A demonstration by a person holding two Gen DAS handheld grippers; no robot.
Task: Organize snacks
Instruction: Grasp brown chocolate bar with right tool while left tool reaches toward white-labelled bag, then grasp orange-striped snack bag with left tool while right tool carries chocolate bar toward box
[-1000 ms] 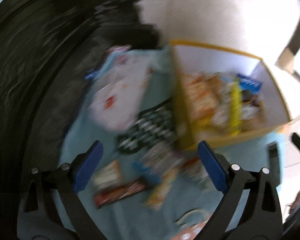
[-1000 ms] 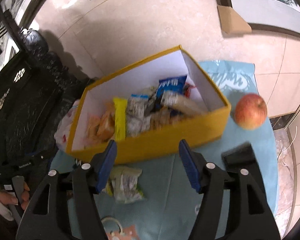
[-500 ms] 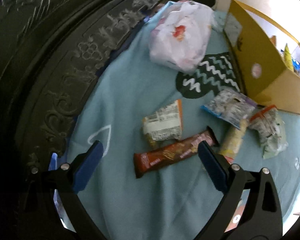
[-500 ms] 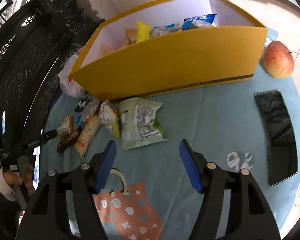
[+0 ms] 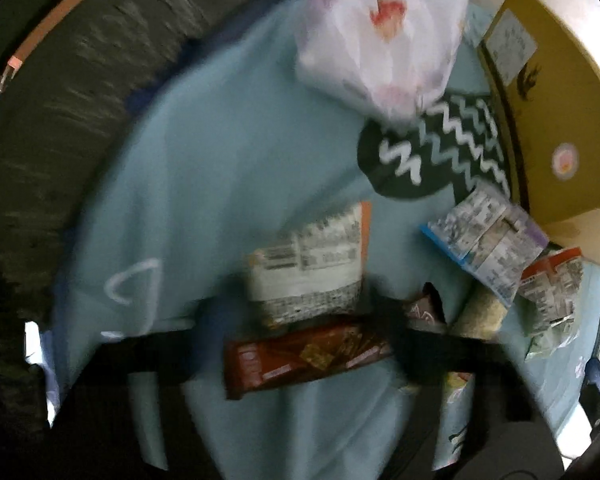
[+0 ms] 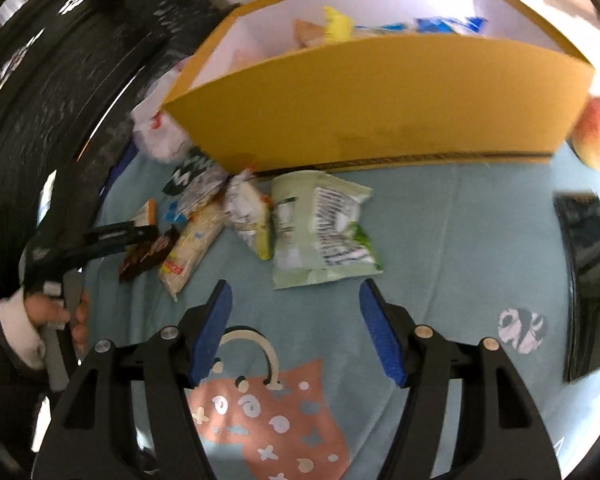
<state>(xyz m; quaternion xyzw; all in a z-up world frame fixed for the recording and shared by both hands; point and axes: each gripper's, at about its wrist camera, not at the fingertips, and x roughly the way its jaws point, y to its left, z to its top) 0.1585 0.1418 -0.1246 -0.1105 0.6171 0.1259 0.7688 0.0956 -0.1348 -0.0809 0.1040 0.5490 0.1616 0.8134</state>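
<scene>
Loose snacks lie on the light blue cloth [image 5: 204, 184] beside the yellow box [image 6: 380, 96], which holds several packets. My left gripper [image 5: 304, 320] is a dark blur low over a brown chocolate bar [image 5: 300, 356] and a white packet [image 5: 308, 268]. Its jaws are closing with these two between them, and I see no contact through the blur. The right wrist view shows this gripper [image 6: 140, 234] held by a hand [image 6: 56, 312]. My right gripper [image 6: 296, 332] stands open and empty above the cloth, just short of a pale green packet [image 6: 320, 228].
A white plastic bag [image 5: 380, 28] lies at the box's left end. More packets [image 6: 248, 216] lie along the box front. An apple [image 6: 598, 136] and a black phone [image 6: 588, 280] lie to the right. Dark carved furniture [image 6: 40, 80] borders the cloth on the left.
My left gripper has dropped close over the brown bar and white packet, and its jaws have narrowed a lot. My right gripper has come lower and nearer the green packet, still open.
</scene>
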